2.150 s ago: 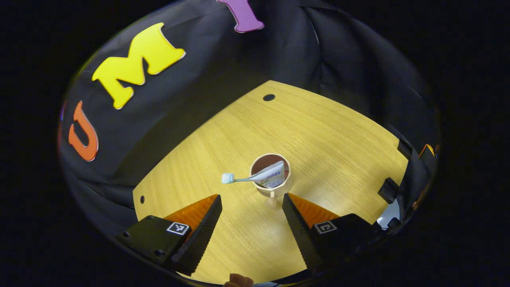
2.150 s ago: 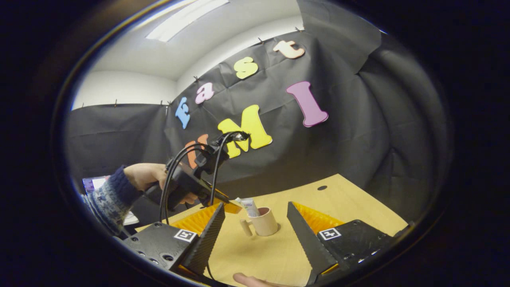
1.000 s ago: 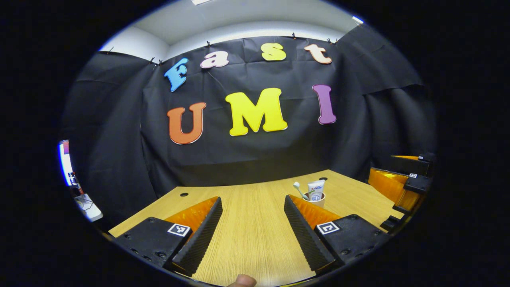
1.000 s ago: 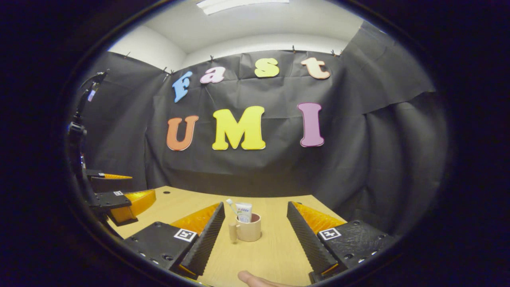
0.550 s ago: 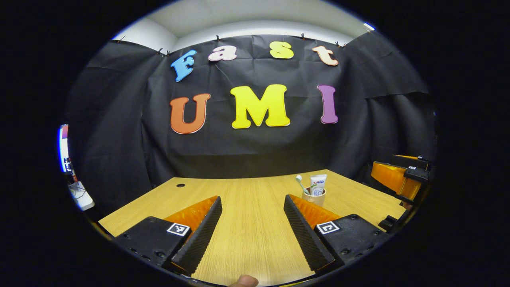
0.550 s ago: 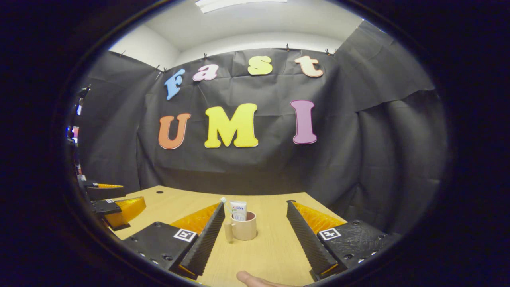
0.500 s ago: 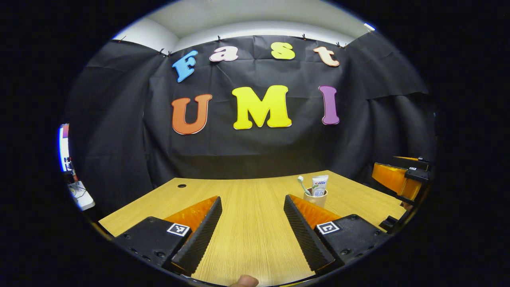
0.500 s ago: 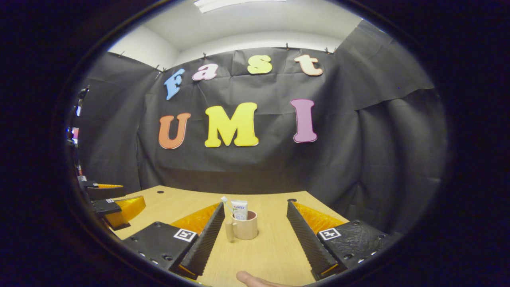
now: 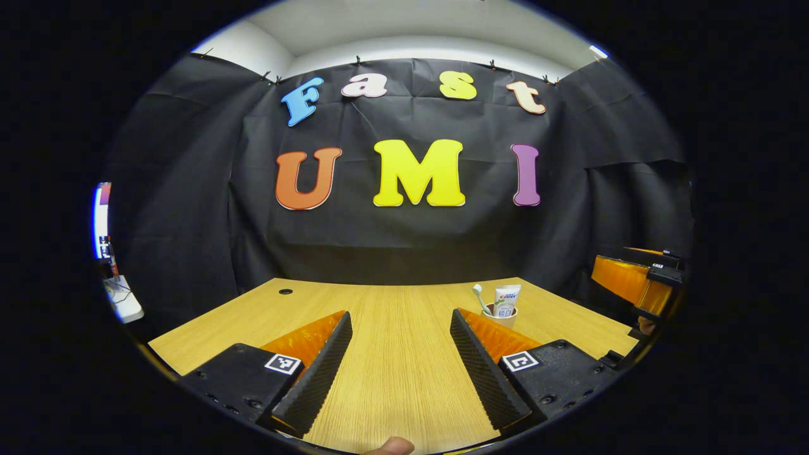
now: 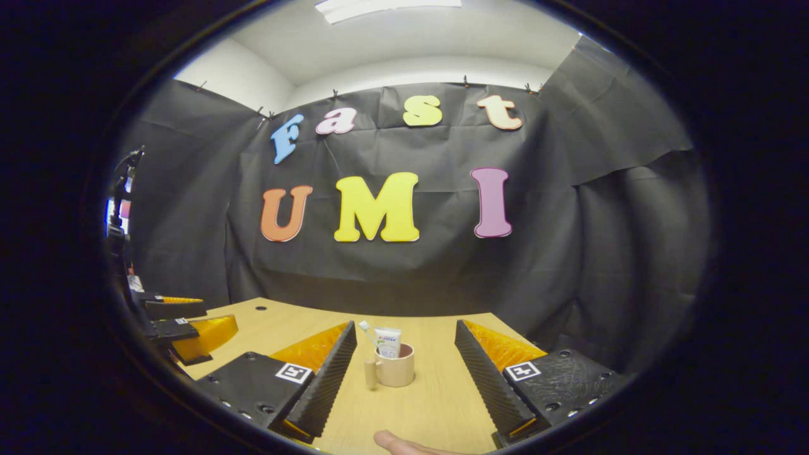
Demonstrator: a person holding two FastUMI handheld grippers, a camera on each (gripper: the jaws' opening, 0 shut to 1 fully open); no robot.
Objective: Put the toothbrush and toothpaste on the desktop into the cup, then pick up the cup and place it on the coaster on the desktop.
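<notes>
Standing upright in the cup (image 10: pixel 396 370), the toothbrush (image 10: pixel 367 332) and toothpaste (image 10: pixel 387 342) are already where the task wants them, the brush leaning toward the side where the handle sticks out. The cup rests on the bare wood of the desk (image 10: pixel 436 404); you can see no coaster under or beside it in either view, so I cannot tell where the coaster lies. Judging from that, the loading part looks settled and the lift onto the coaster is what remains.

Your right tongs (image 10: pixel 404 370) are spread wide and empty, low over the desk, with the cup just ahead between the two fingers. Your left tongs (image 9: pixel 401 360) are also spread and hold nothing, well apart from the cup (image 9: pixel 502 314), which sits off toward their right finger.

For the pick-up you need a firm squeeze on the cup's wall or handle, kept level so the tall, top-heavy contents do not tip out.
</notes>
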